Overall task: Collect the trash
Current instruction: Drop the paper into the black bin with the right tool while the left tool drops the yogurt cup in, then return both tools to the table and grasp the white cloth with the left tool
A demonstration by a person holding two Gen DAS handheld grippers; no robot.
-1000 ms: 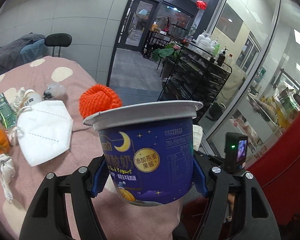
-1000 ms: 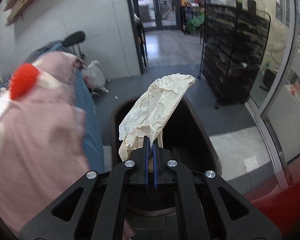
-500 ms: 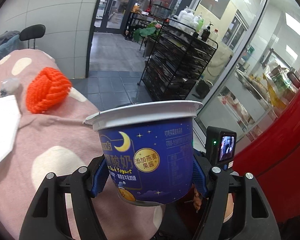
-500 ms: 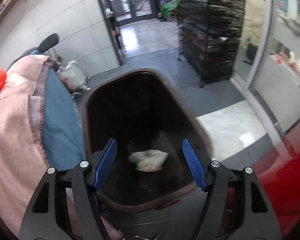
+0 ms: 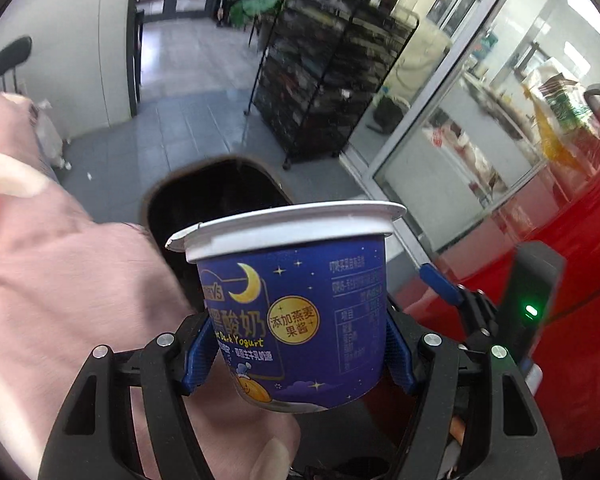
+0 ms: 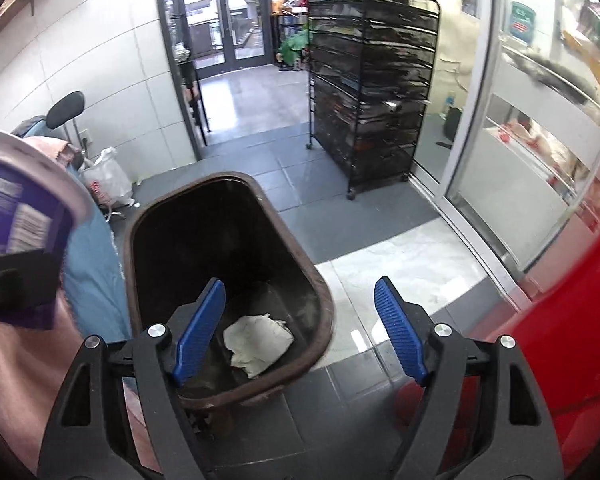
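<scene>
Your left claw (image 5: 298,354) grips a glossy printed plastic yogurt cup (image 5: 296,312), crumpled paper (image 6: 258,344) in the smooth dark plastic bin (image 6: 300,264), soft matt pink cloth (image 5: 60,280), ribbed blue pads (image 6: 400,334)

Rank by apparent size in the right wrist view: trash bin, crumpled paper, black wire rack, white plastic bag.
1. Trash bin
2. Black wire rack, close behind it and farther off, so its real size is unsure
3. Crumpled paper
4. White plastic bag, similar to the paper; no firm order
</scene>
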